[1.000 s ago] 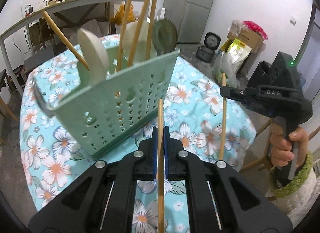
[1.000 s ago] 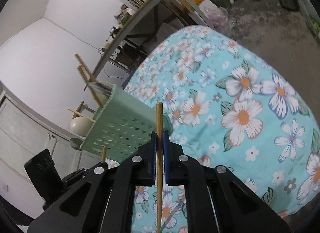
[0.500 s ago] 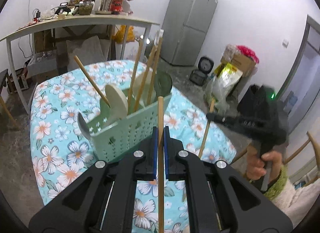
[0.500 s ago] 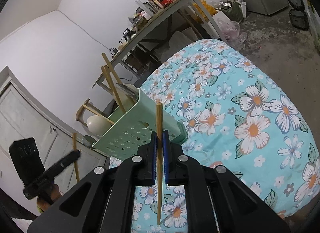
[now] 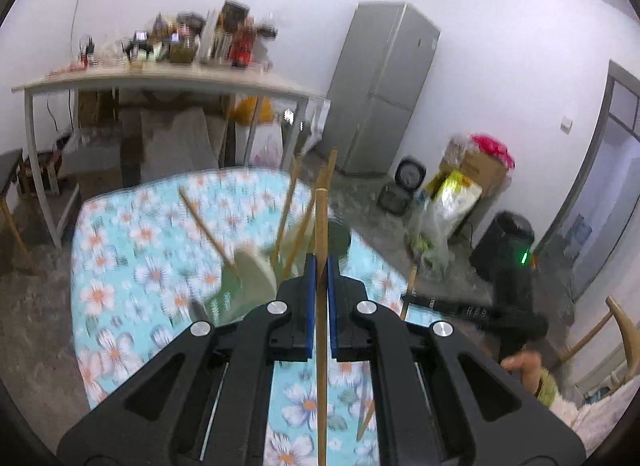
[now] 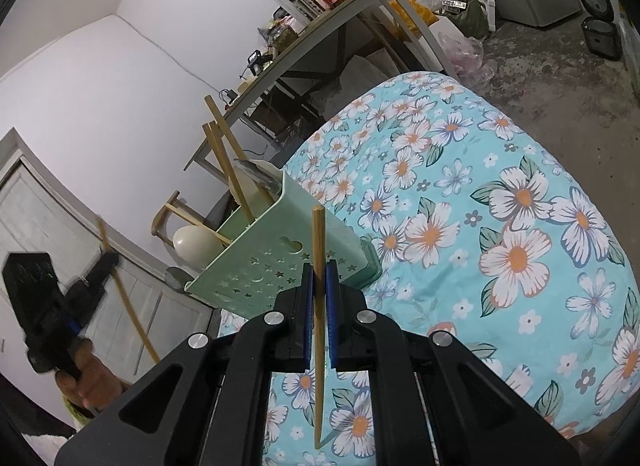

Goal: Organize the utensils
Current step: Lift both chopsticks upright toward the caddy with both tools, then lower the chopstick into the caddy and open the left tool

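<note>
The left gripper (image 5: 320, 290) is clamped tight on a wooden chopstick (image 5: 321, 234) that stands upright between its blue pads, the upper end rising above the fingertips and the lower end running down past the gripper body. The right gripper (image 6: 319, 294) is likewise closed hard on a second chopstick (image 6: 319, 250), also held upright, with a long length hanging below the pads.

Taking the green utensil basket (image 6: 280, 262) as the landmark: the right gripper sits just in front of its perforated long wall, the second chopstick's top overlapping that wall in the right wrist view. The left gripper is off the basket's end near the pale spoon, held up above the surface in a person's hand (image 6: 86, 380); this part of the view is blurred. Inside the basket stand several chopsticks (image 6: 226, 161) leaning at different angles, a pale spoon (image 6: 192, 246) at the left end and a dark round utensil head (image 6: 256, 175) at the far end.

The basket stands on a surface covered with a turquoise flowered cloth (image 6: 500, 225), near its left edge in the right wrist view. Beyond the basket stands a cluttered shelf-table (image 5: 160, 79), and to the right of that a grey refrigerator (image 5: 384, 85).
</note>
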The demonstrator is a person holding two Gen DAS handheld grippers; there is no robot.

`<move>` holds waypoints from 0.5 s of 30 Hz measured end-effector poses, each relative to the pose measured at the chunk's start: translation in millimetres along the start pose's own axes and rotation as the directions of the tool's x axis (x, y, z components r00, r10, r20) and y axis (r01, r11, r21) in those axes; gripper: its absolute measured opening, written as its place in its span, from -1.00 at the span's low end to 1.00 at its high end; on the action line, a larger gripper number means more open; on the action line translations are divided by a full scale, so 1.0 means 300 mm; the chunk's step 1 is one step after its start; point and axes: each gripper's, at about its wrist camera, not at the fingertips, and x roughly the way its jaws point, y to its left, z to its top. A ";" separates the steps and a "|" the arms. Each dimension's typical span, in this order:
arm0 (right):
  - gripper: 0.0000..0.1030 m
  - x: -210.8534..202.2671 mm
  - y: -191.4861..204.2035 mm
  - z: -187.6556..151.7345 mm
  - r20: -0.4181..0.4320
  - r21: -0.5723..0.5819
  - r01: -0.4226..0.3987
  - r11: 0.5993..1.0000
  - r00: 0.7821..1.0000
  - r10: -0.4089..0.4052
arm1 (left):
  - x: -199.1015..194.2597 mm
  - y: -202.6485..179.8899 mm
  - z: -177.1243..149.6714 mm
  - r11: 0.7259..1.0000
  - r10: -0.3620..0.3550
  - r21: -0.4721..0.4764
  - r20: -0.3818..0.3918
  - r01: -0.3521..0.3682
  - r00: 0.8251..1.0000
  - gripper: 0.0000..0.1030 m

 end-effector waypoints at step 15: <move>-0.87 0.019 -0.014 -0.001 -0.013 0.009 0.004 1.000 1.000 -0.004 | -0.129 -0.014 0.279 0.982 0.168 0.008 0.399 -0.186 0.901 -0.91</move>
